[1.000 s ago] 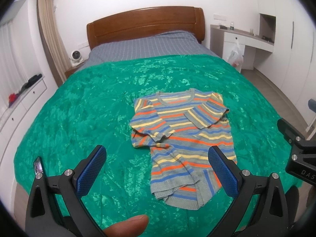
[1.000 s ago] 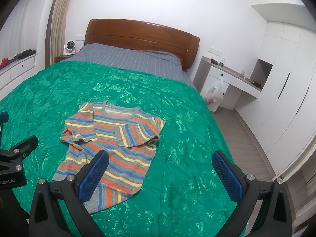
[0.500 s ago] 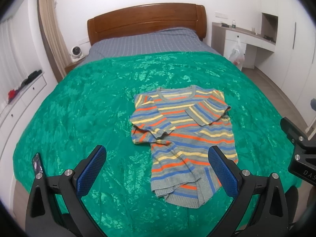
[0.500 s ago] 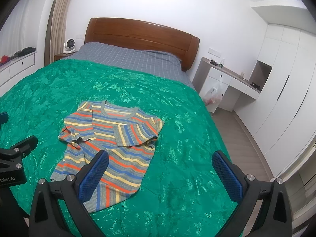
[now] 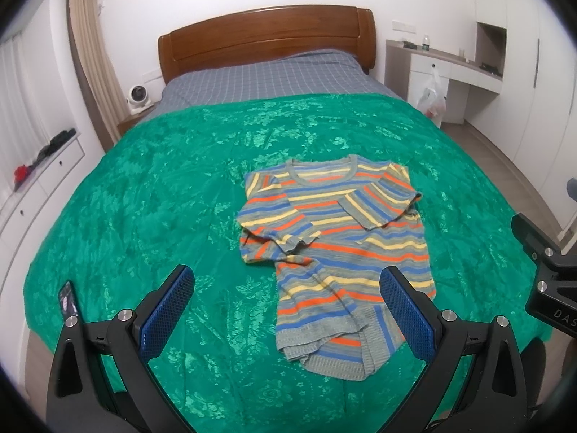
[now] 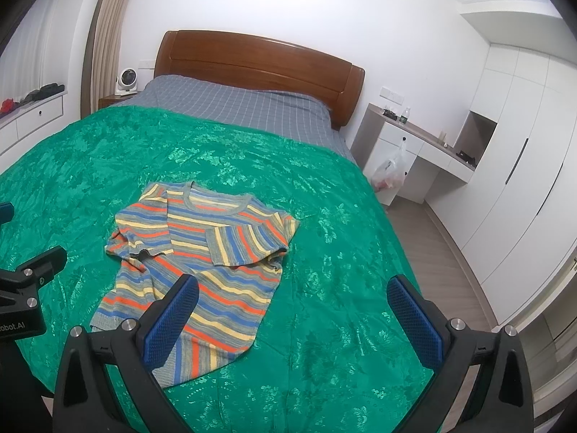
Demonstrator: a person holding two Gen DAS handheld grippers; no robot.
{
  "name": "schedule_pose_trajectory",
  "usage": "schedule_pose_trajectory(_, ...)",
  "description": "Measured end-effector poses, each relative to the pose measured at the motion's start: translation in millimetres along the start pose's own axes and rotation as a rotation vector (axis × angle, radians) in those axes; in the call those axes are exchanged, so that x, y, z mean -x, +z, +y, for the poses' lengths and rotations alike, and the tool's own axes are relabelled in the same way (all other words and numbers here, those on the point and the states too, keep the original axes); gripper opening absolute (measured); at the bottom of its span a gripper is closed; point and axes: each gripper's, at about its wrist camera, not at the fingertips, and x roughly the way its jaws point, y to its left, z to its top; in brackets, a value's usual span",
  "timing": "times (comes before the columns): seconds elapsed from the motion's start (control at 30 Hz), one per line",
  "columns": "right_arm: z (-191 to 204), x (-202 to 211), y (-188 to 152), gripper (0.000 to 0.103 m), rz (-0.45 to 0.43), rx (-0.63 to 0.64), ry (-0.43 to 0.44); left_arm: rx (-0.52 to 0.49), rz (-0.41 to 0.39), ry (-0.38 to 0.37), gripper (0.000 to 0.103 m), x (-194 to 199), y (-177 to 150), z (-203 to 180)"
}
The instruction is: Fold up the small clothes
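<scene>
A small striped sweater (image 5: 335,238), in grey, blue, orange and yellow, lies on the green bedspread (image 5: 144,198) with both sleeves folded in over the chest. It also shows in the right wrist view (image 6: 202,252). My left gripper (image 5: 286,296) is open and empty, held above the bed's near edge, with the sweater's hem between its fingers in view. My right gripper (image 6: 292,306) is open and empty, to the right of the sweater's lower part.
A phone (image 5: 68,297) lies on the bedspread at the near left. The wooden headboard (image 5: 267,43) is at the far end. A white desk with a plastic bag (image 6: 391,169) stands right of the bed. White drawers (image 5: 36,180) run along the left.
Both grippers have drawn back a little and risen, so the sweater looks slightly farther. The fingertip at the bottom of the left view has gone. The sweater has not moved.
</scene>
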Motion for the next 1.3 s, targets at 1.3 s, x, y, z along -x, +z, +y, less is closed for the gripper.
schedule_pose_trajectory(1.3, 13, -118, -127, 0.103, 0.296, -0.095, 0.376, 0.049, 0.452, -0.349, 0.07, -210, -59, -47)
